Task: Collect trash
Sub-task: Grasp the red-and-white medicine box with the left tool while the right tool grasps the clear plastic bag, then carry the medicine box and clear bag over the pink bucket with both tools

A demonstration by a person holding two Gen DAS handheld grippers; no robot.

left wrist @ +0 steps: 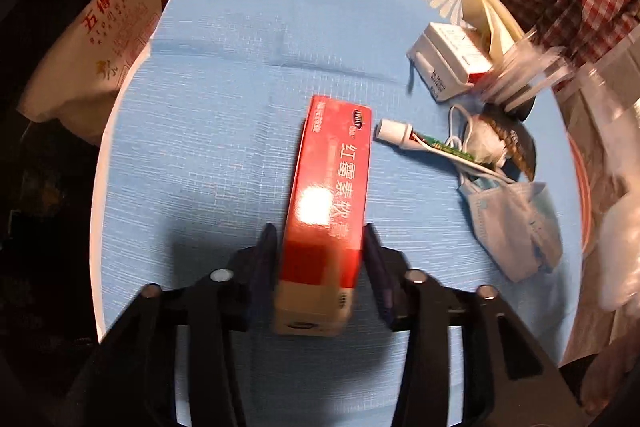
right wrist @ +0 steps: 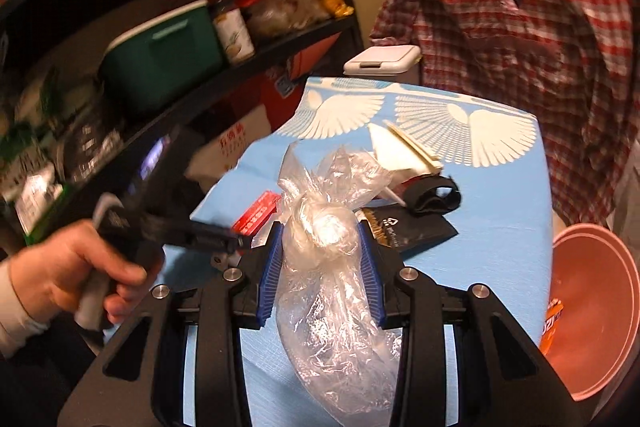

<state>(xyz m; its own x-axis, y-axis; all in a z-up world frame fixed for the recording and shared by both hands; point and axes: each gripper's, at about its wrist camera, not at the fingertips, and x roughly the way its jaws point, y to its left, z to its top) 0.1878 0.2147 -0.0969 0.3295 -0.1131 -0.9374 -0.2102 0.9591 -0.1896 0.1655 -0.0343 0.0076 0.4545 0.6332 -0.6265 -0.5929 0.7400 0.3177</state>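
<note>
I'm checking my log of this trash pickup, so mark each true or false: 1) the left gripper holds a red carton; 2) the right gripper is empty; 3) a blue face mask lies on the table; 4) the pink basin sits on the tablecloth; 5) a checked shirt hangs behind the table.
1) True: the left gripper is shut on the red carton.
2) False: the right gripper clamps a clear plastic bag.
3) True: the face mask lies on the blue tablecloth.
4) False: the pink basin sits beside the table, beyond its edge.
5) True: the checked shirt hangs there.

Left gripper (left wrist: 321, 241) apparently clamps red box (left wrist: 328, 183).
</note>
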